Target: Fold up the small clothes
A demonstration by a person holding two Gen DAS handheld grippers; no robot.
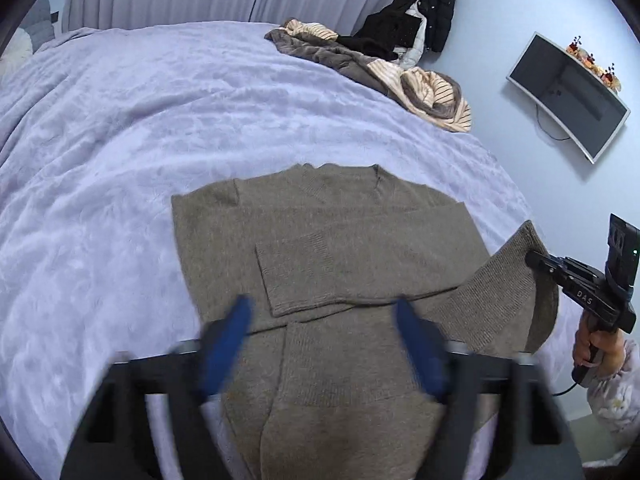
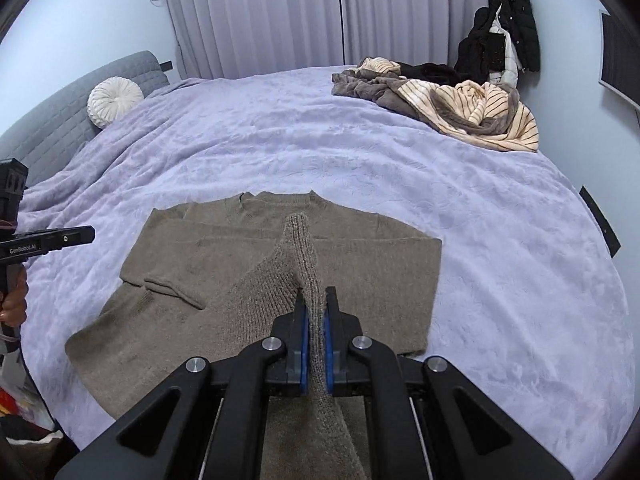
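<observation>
Rightward, right tool [image 2: 315, 300] pinching sweater [image 2: 248, 280] sleeve, left tool [image 1: 322, 320] agape

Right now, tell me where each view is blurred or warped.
Left wrist view: the left tongs are smeared by motion blur, while the sweater stays fairly sharp; the fisheye bends the monitor. Right wrist view: sharp throughout, right tongs crisp; the bed bulges like a dome.

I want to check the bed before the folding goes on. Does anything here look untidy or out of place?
Yes. A crumpled heap of striped and brown clothes lies unfolded at the far right edge of the bed. The brown sweater is laid flat, but the right gripper holds one edge of it lifted.
</observation>
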